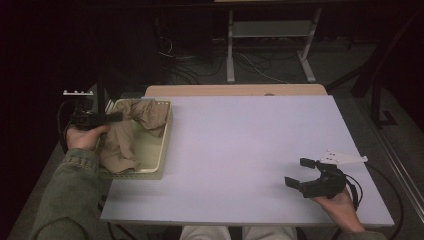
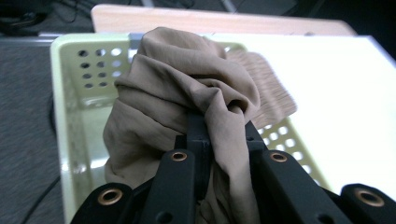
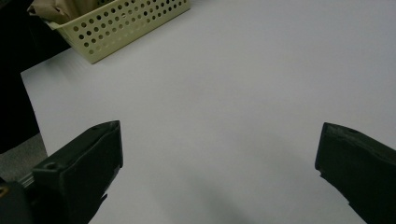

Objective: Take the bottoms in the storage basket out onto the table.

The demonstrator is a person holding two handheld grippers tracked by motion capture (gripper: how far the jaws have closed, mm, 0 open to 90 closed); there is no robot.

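High view, near edge: right gripper [image 1: 299, 174] resting on the pale surface [image 1: 240, 150] at lower right, held in the person's right hand [image 1: 340, 204], jaws spread wide with nothing between them — confirmed in the right gripper view, bare surface between the two black jaws. Well apart from any item of the work.

Middle ground, left edge of the surface: left gripper [image 1: 116, 117] reaching in from the side, held in the left hand [image 1: 85, 136] beyond a green sleeve [image 1: 70, 190]; jaws closed on a bunch of tan cloth [image 1: 131, 131]. Left gripper view: folds of cloth [image 2: 187, 88] gathered and pinched between the jaws, fabric draped over and down both sides of them.

Same zone: cream perforated basket [image 1: 162, 145] standing at the surface's left edge, cloth partly lifted at the grip, remainder sagging inside the basket and spilling over its near rim. Basket corner and a scrap of cloth also visible at upper left of the right gripper view [image 3: 126, 18].

Far field: wooden edge [image 1: 235, 90] behind the surface, then dark floor with cables and frame legs.

Progress, as a judgement: grasp secured, lift under way but early — bulk of cloth not yet clear of the basket. Remaining: full withdrawal, transfer to the open surface, probable engagement of the idle right gripper.
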